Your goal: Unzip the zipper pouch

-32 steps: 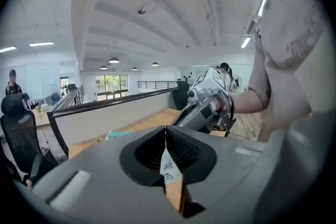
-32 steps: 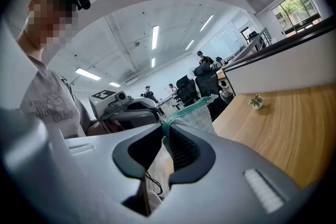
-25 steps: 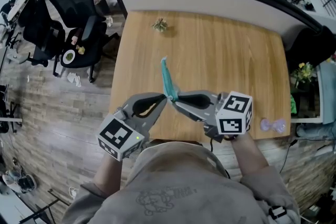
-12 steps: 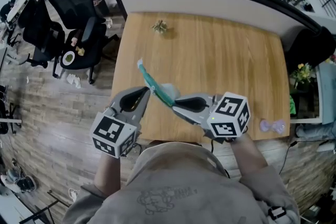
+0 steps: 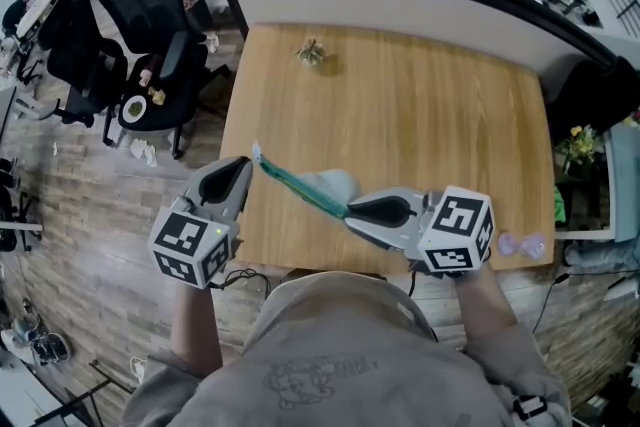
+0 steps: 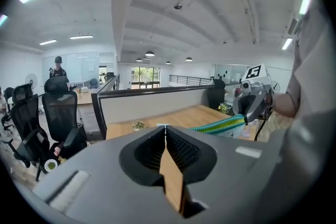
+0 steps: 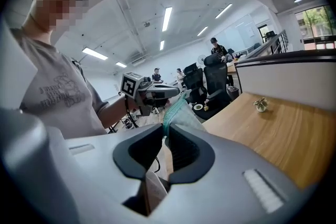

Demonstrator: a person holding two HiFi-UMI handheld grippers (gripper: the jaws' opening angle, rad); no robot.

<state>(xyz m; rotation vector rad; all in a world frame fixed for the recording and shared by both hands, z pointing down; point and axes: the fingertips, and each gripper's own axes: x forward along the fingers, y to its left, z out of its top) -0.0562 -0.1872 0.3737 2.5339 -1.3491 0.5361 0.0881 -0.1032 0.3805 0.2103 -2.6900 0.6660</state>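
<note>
Item: pouch (image 5: pixel 300 185), teal zipper edge with a pale translucent body. It is held up off the worktop (image 5: pixel 420 95) near its front edge and strung in a taut line between my two grippers. Left gripper (image 5: pixel 247 165): jaws together, pinched on the pouch's far-left tip. A small white tab shows there, and I take it for the zipper pull but cannot confirm it. Right gripper (image 5: pixel 350 211): jaws nearly together, clamped on the opposite end of the teal edge, with pouch fabric bunched just ahead of them. The grippers stand well apart, with the zipper line running straight from one to the other. Status, my judgement: the unzipping is under way and probably far along, since what I take for the pull sits at the end away from the anchoring grip. I see no gap between the two sides of the zipper in any view, so how far the mouth is open I cannot tell. Left to do, if anything: run the pull to its stop, then check that the mouth parts. Other items: small ornament (image 5: pixel 312 52) at the far side of the worktop, and a purple object (image 5: pixel 520 242) at the near right corner. Both lie apart from the work.
</note>
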